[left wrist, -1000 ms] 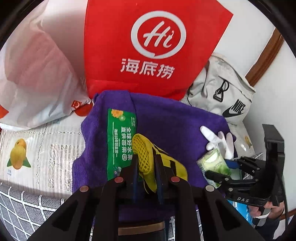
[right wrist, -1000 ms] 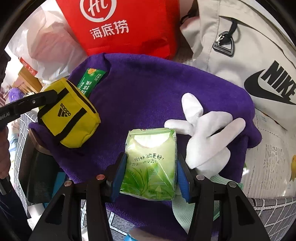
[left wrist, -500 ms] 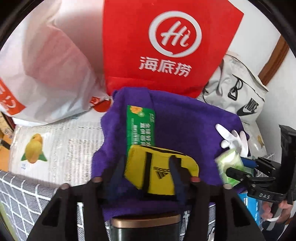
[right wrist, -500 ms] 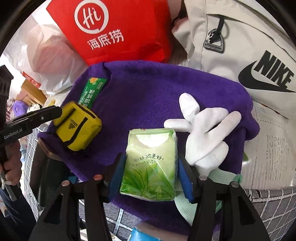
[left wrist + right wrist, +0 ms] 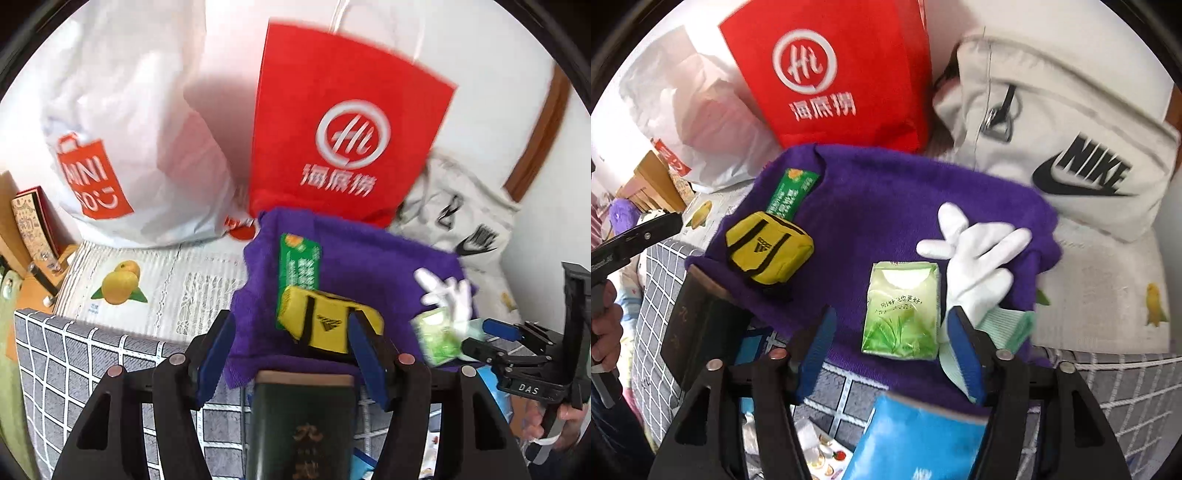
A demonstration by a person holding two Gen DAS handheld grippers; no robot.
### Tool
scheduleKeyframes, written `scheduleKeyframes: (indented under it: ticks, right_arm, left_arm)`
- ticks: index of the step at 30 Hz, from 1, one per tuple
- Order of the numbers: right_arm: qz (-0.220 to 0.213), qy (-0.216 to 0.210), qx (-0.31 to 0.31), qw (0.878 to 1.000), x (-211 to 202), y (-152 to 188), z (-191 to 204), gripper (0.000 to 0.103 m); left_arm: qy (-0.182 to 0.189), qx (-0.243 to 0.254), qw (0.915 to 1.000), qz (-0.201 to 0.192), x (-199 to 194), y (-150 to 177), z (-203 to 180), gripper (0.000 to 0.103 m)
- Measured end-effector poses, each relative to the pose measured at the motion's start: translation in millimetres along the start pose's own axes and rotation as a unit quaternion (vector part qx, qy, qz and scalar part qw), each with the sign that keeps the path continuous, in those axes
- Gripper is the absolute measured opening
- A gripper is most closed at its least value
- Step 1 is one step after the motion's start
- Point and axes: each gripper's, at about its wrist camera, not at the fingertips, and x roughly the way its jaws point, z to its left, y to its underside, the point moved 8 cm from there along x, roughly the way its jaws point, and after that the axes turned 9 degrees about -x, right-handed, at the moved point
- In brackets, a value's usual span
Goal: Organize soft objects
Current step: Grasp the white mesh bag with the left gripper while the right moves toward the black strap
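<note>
On the purple towel [image 5: 886,199] the yellow pouch [image 5: 768,251] and green tissue pack [image 5: 901,314] now lie released, my left gripper [image 5: 291,354] and right gripper [image 5: 890,343] having just opened wide, empty; white glove [image 5: 975,258] placed, sorting seems nearly done.

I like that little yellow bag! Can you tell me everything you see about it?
The little yellow bag is a soft, puffy fabric pouch with black straps and a small black logo. It lies tilted on the purple towel, overlapping the end of a green packet. Nothing holds it: the open left hand-held gripper frames it without touching.
</note>
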Motion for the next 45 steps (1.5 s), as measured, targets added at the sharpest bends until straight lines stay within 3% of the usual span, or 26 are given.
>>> scheduleKeyframes:
  ticks: [4, 11, 20, 30, 37, 39, 45]
  right_arm:
    - [-0.051, 0.0, -0.005, 0.999, -30, 5, 9, 0.072]
    - [-0.122, 0.014, -0.002, 0.992, -71, 28, 22, 0.072]
    - [-0.092, 0.043, -0.016, 0.995, -89, 82, 41, 0.072]
    - [-0.078, 0.027, -0.036, 0.996, -96, 141, 72, 0.072]
    - [-0.078, 0.011, -0.032, 0.996, -98, 166, 84, 0.072]
    - [-0.078, 0.011, -0.03, 0.996, -97, 171, 85, 0.072]
    - [-0.07, 0.009, -0.023, 0.997, -95, 186, 84, 0.072]
  left_arm:
    - [0.005, 0.009, 0.9993, -0.036, -30, 10, -1, 0.061]
    - [-0.003, 0.005, 0.9998, -0.019, -52, 41, 6, 0.061]
    - [0.006, 0.012, 0.9998, 0.016, -67, 106, 6, 0.061]
    - [0.015, 0.032, 0.9984, 0.045, -86, 184, 4, 0.061]
    - [0.024, 0.05, 0.9967, 0.059, -90, 216, 1, 0.063]
    - [0.027, 0.064, 0.9958, 0.06, -85, 224, -8, 0.072]
    - [0.01, 0.089, 0.9931, 0.077, -65, 244, -19, 0.072]
